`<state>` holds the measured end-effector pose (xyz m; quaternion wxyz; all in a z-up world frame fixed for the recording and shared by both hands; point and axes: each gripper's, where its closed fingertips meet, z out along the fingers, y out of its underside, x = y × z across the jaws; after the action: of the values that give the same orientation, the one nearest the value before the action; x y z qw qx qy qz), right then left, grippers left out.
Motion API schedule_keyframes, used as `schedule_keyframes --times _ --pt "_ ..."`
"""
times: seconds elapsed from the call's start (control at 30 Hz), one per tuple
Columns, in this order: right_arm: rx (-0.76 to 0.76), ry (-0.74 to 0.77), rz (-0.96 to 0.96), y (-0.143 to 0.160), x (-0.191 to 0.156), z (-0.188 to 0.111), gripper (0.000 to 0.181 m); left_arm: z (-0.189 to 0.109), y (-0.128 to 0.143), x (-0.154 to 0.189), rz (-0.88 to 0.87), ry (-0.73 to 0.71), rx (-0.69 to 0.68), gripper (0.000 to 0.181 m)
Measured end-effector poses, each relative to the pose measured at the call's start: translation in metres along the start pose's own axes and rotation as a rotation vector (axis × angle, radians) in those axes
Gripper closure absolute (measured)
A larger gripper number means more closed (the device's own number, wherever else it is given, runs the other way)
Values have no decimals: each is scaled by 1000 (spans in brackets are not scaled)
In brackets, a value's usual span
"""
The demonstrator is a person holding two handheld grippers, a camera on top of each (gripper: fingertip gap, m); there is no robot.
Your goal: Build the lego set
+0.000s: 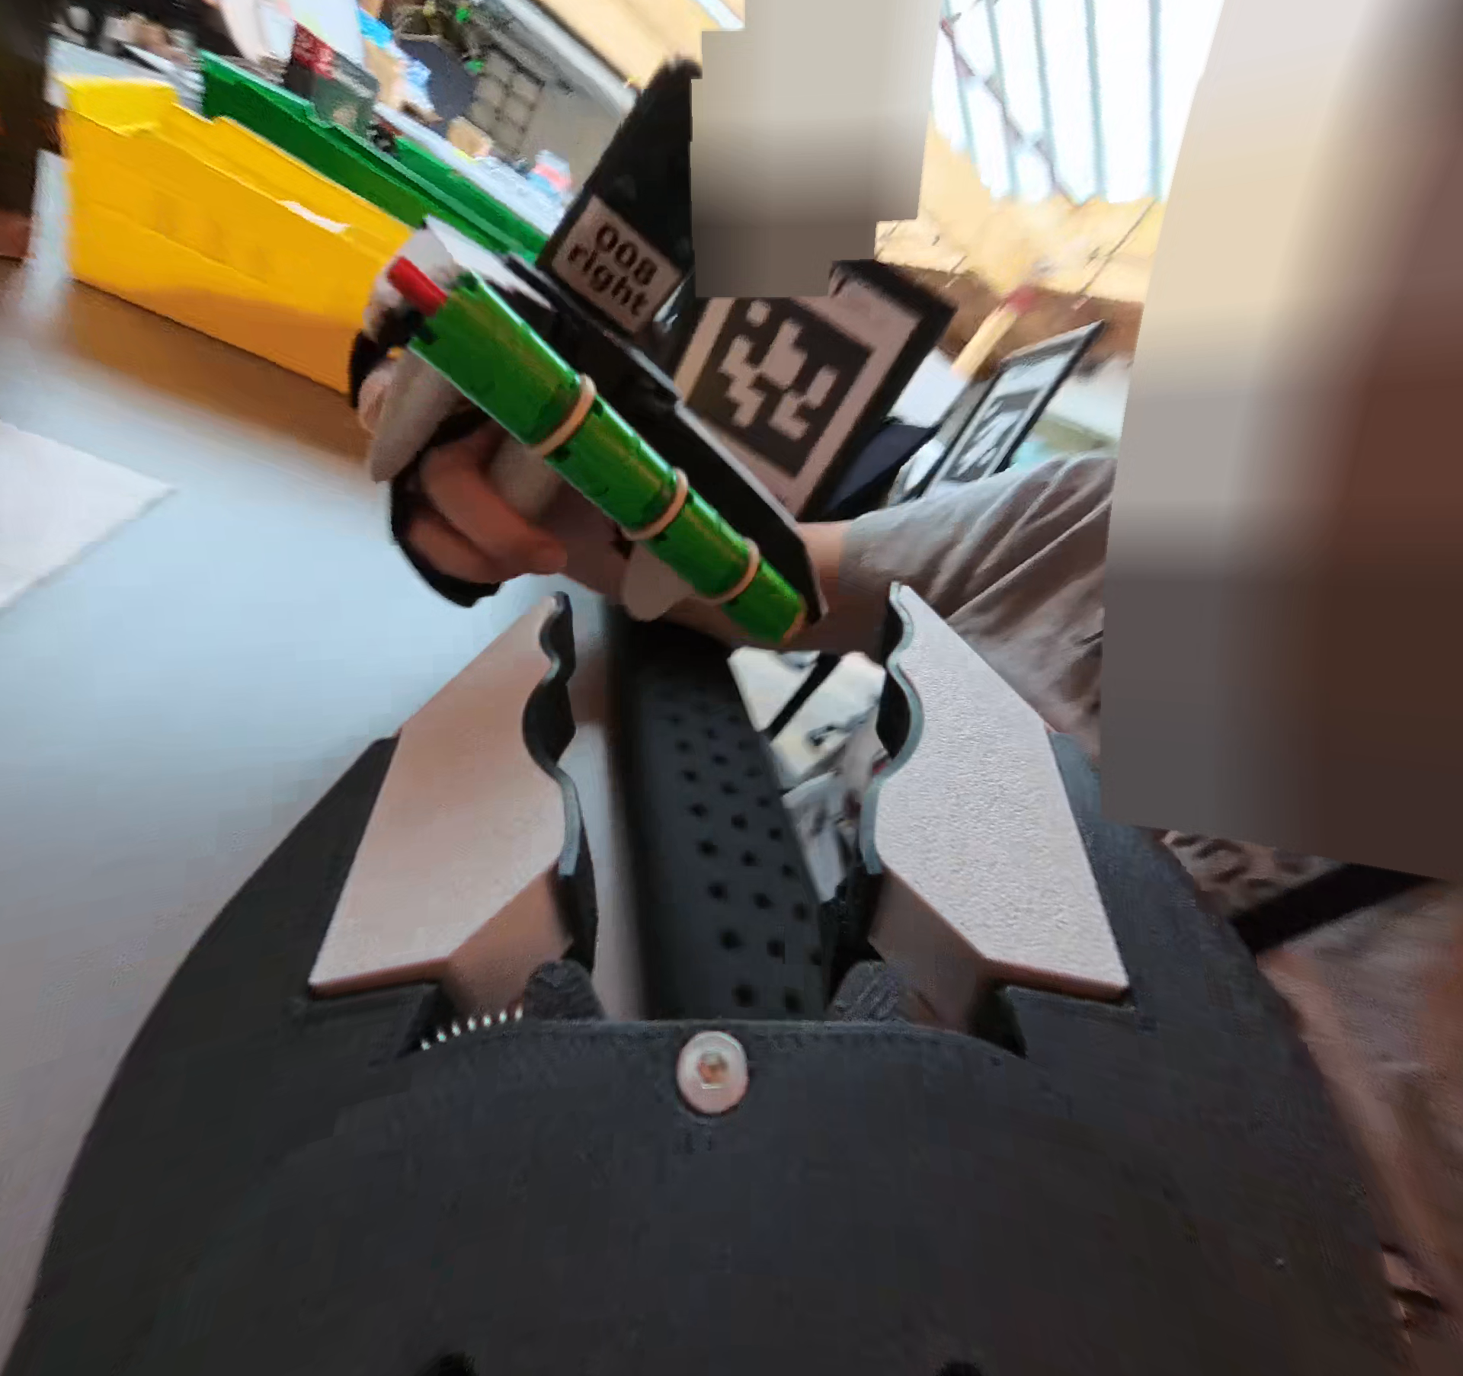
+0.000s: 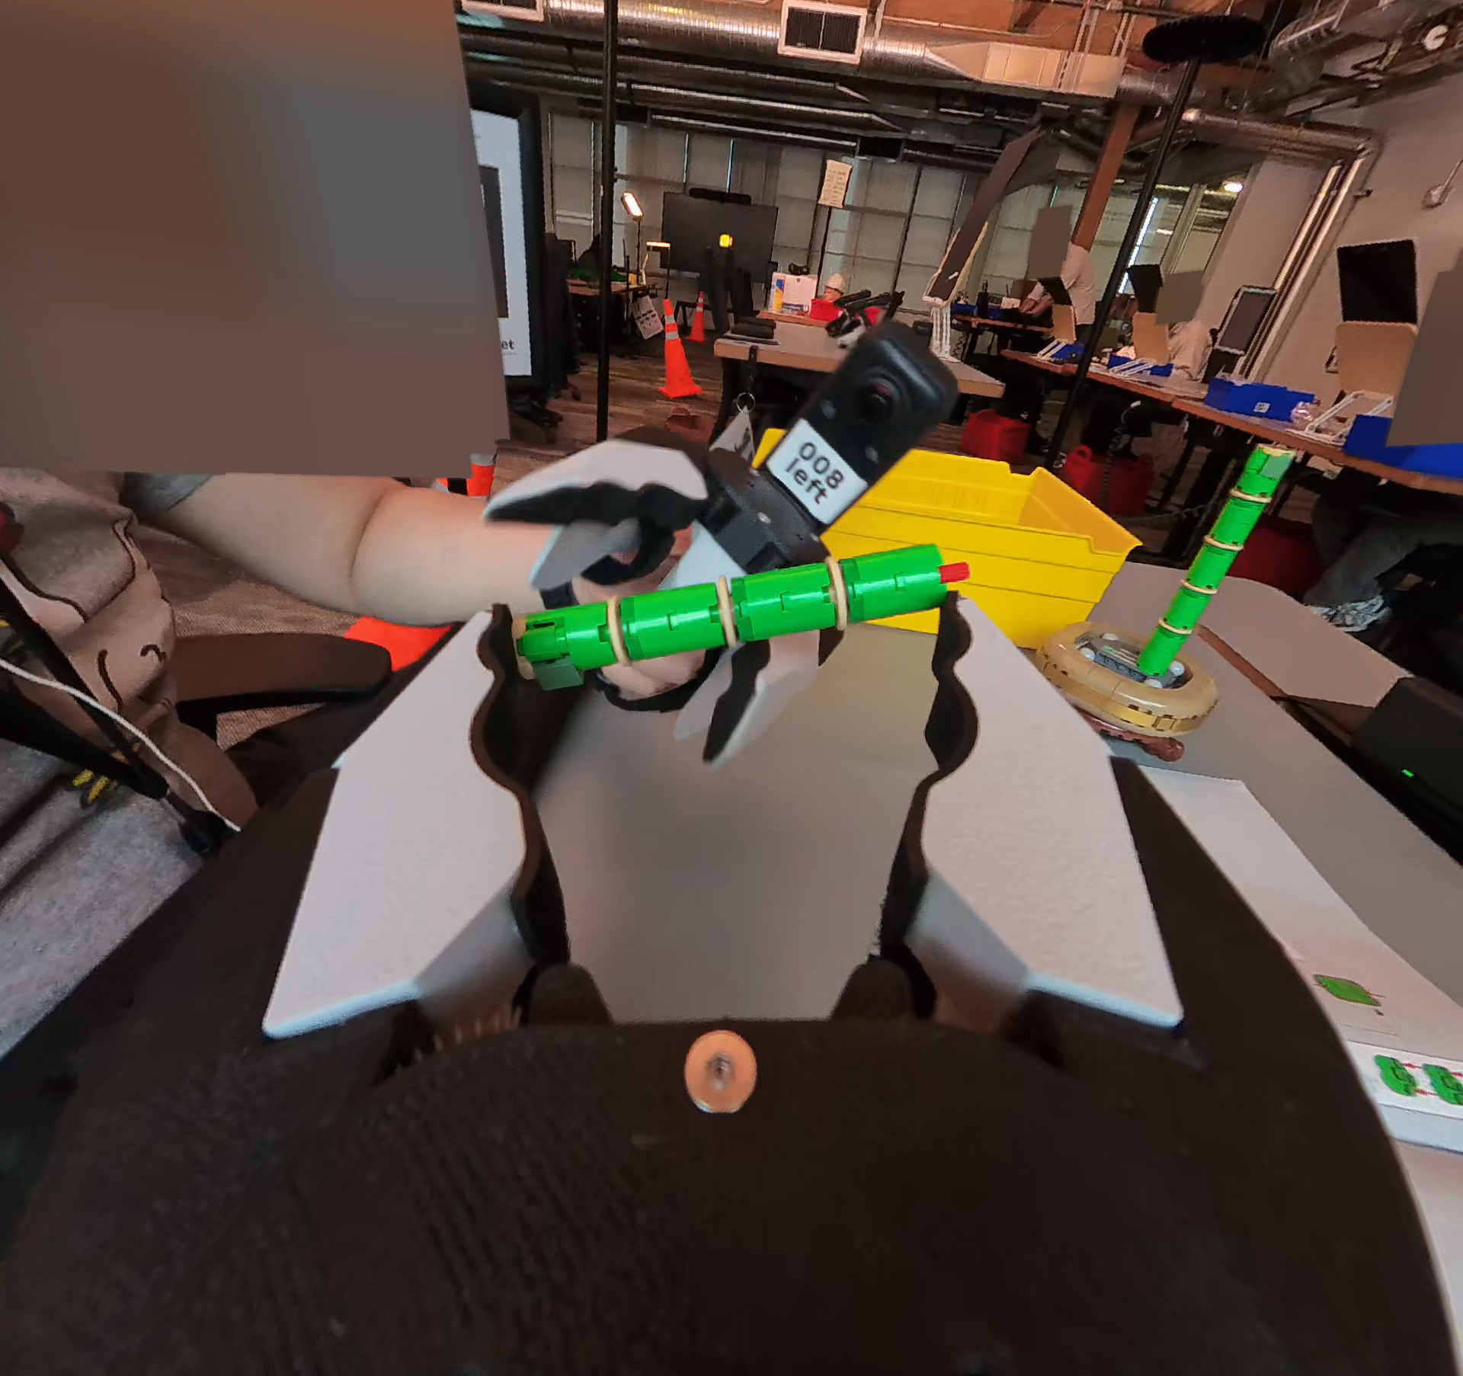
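**A:** How many green stalks do you count?

**B:** Two. The first green stalk (image 2: pixel 784 602) lies crosswise at 12 o'clock in the right wrist view. It has four green segments, three tan rings between them and one red peg at its 3 o'clock end. The second stalk (image 2: pixel 1203 570) stands tilted in a round tan base (image 2: pixel 1124 693) on the counter (image 2: pixel 1306 705), out at 2 o'clock.

**A:** What has hold of the first one?

**B:** The right gripper (image 2: pixel 736 625). Its jaws are spread wide and pinch the stalk lengthwise. One fingertip meets the dark green end and the other meets the red peg. The stalk is up in the air, clear of the counter.

**A:** And the left gripper?

**B:** The left gripper (image 1: pixel 728 625) has its jaws spread with nothing between them. In its own view the held stalk (image 1: pixel 594 451) runs on a slant at 12 o'clock, beyond the fingertips and apart from them. Behind the stalk is the person's hand (image 1: pixel 483 515) on the right gripper.

**A:** Any bins?

**B:** One yellow bin (image 2: pixel 989 530) sits on the counter behind the held stalk. The left wrist view shows it at 10 o'clock with one green bin (image 1: pixel 317 127) behind it, though that part is blurred.

**A:** Paper?

**B:** One printed sheet (image 2: pixel 1409 1085) lies at 4 o'clock in the right wrist view.
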<state>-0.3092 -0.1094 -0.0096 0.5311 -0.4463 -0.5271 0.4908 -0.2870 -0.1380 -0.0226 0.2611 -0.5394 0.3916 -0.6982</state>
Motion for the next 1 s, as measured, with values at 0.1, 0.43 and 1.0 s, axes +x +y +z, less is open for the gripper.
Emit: schedule_keyframes --times 0.1,0.43,1.0 --pt "-48 52 -99 5 2 1 76 -8 -17 -4 -144 66 123 118" --pt "-262 222 -521 42 11 15 76 -22 -3 -42 -56 -176 26 166" --pt "-317 533 25 97 130 -73 147 -116 -31 -119 351 -854 47 165"
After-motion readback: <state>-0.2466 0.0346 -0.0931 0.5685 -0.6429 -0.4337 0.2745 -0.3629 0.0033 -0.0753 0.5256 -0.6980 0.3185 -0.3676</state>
